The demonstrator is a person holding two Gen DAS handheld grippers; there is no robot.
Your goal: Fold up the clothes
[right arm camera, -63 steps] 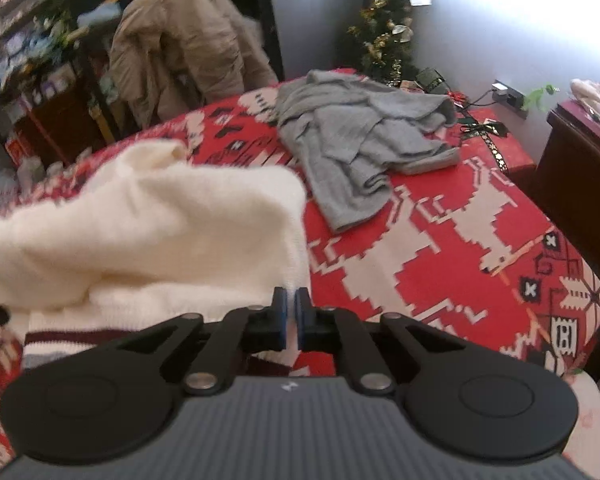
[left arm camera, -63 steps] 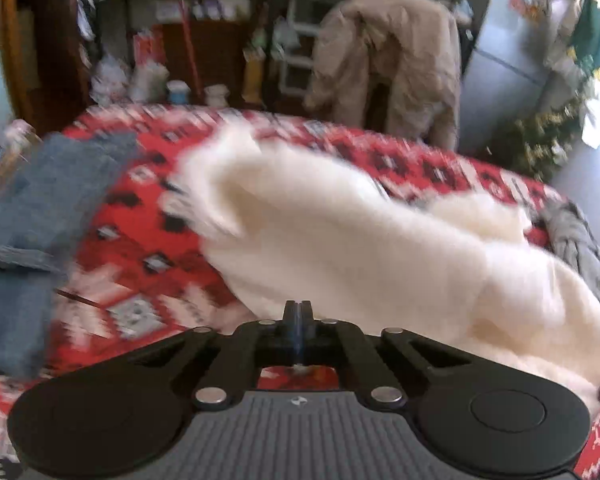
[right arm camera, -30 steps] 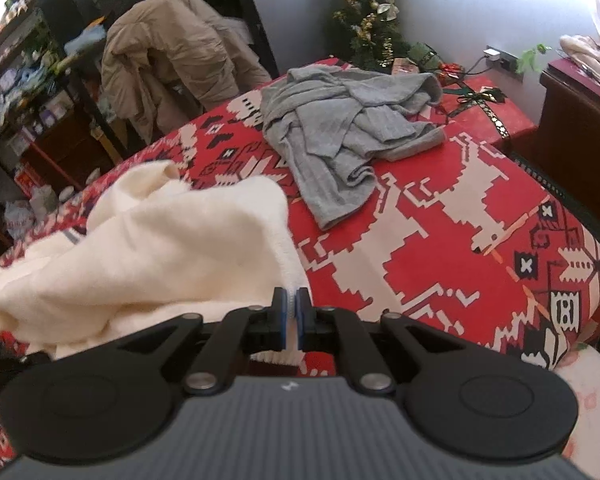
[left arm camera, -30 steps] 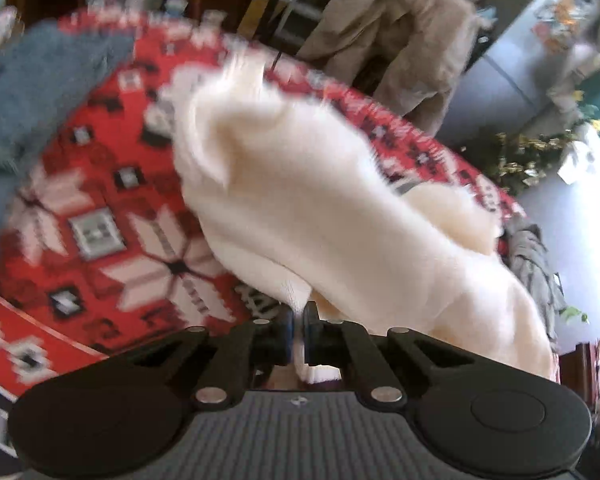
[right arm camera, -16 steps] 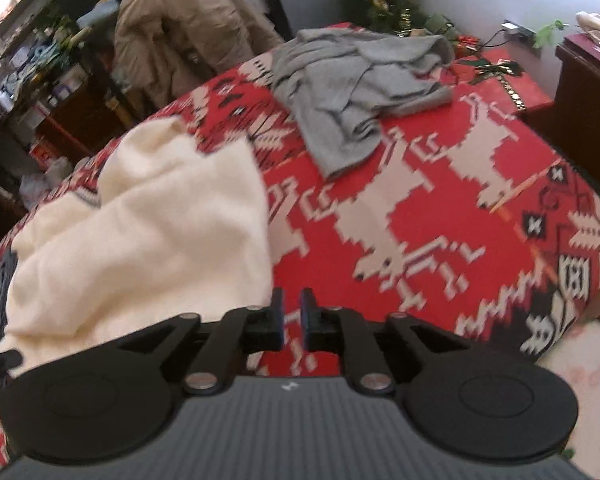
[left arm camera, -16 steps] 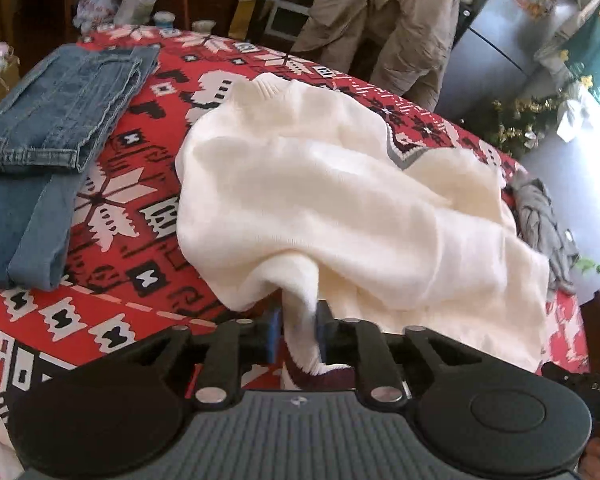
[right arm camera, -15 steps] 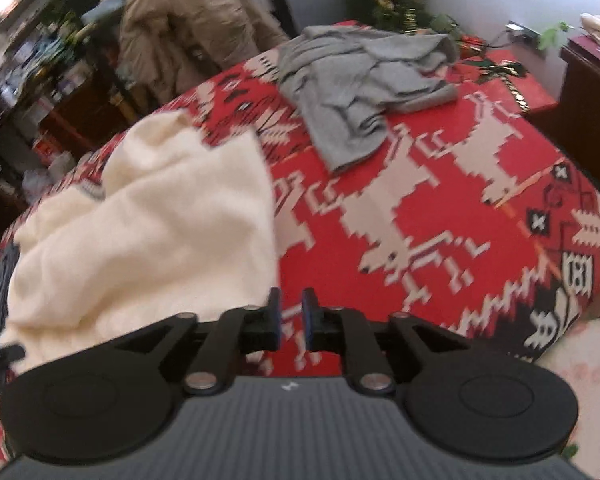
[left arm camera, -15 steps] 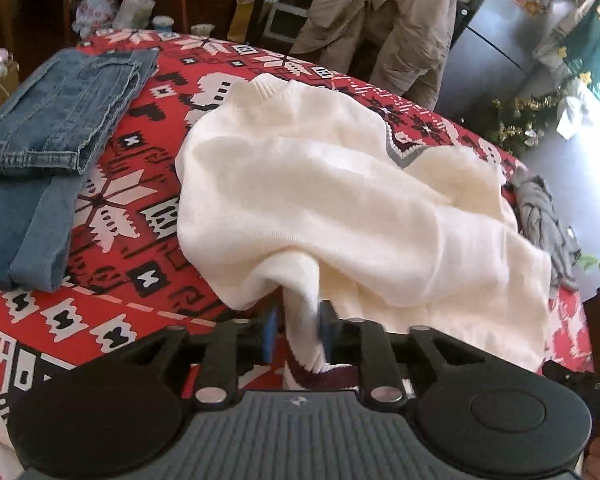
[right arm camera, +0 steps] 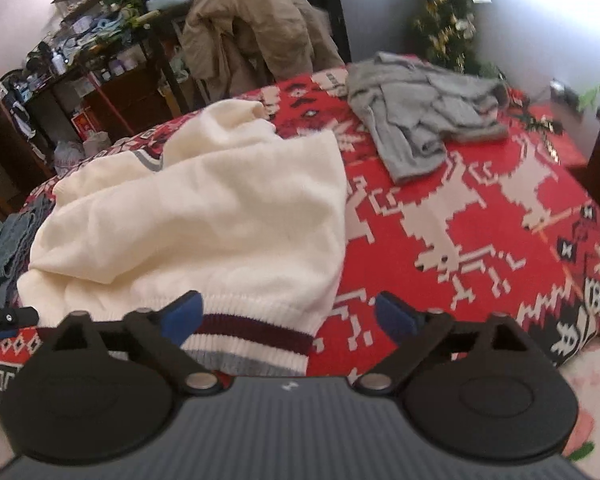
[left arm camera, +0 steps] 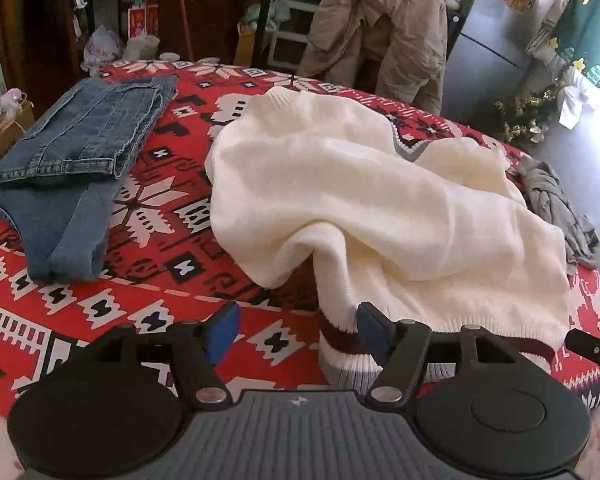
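Left wrist view: folded blue jeans (left arm camera: 72, 168) lie left of the cream sweater (left arm camera: 360, 200) on the red patterned cover (left arm camera: 160, 216); only a strip of the grey garment (left arm camera: 556, 208) shows beyond the sweater's far right edge. Right wrist view: the grey garment (right arm camera: 416, 112) lies crumpled in full, well apart from the sweater (right arm camera: 204, 216), with a wide bare stretch of cover (right arm camera: 480, 216) between; the jeans (right arm camera: 8, 248) are a sliver at the left edge. A tan jacket (right arm camera: 256, 20) hangs over a chair behind, seen in both.

Left tool (left arm camera: 296, 330): jaws fairly wide, having just been opening. Its right pad (left arm camera: 370, 332) sits against the sweater's maroon-and-grey striped cuff; the left pad is clear, no grip.

Right tool (right arm camera: 290, 314): jaws very wide, also just opened. The striped hem lies slack on the cover between the pads, unpinched.

Sweater rests rumpled mid-cover, hem nearest both tools.
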